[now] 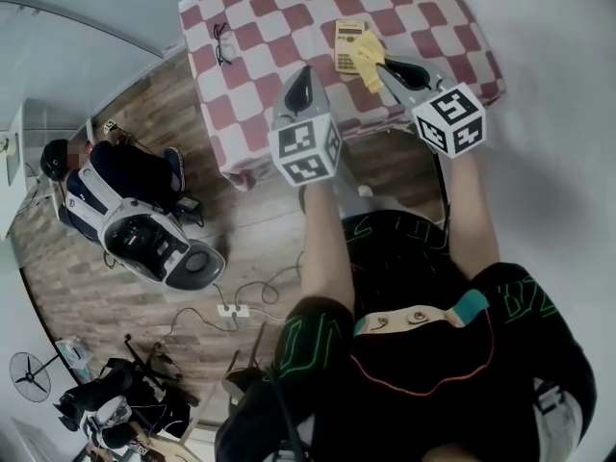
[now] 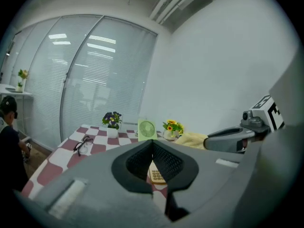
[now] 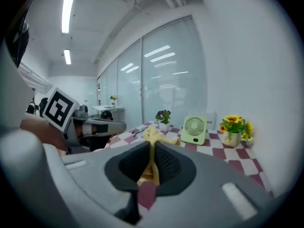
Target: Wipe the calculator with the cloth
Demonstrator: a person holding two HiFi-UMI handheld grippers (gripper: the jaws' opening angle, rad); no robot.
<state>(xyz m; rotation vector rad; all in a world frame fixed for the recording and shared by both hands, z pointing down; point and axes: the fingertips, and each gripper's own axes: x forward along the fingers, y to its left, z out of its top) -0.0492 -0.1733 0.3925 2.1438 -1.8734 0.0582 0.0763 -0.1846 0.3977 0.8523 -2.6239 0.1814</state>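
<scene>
R gripper (image 3: 151,147) jaws pinched yellow cloth (image 1: 368,59) by calculator (image 1: 346,42); L gripper (image 2: 152,145) jaws pressed together, empty.

No word, brand or number can be read. Only coded square markers are borne on the left gripper (image 1: 306,71) and right gripper (image 1: 383,68). The calculator (image 1: 346,44) keys are shown too small.

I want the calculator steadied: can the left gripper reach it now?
Probably yes: the calculator lies mostly uncovered ahead of the left gripper, nothing between; the cloth hangs at its right edge.
</scene>
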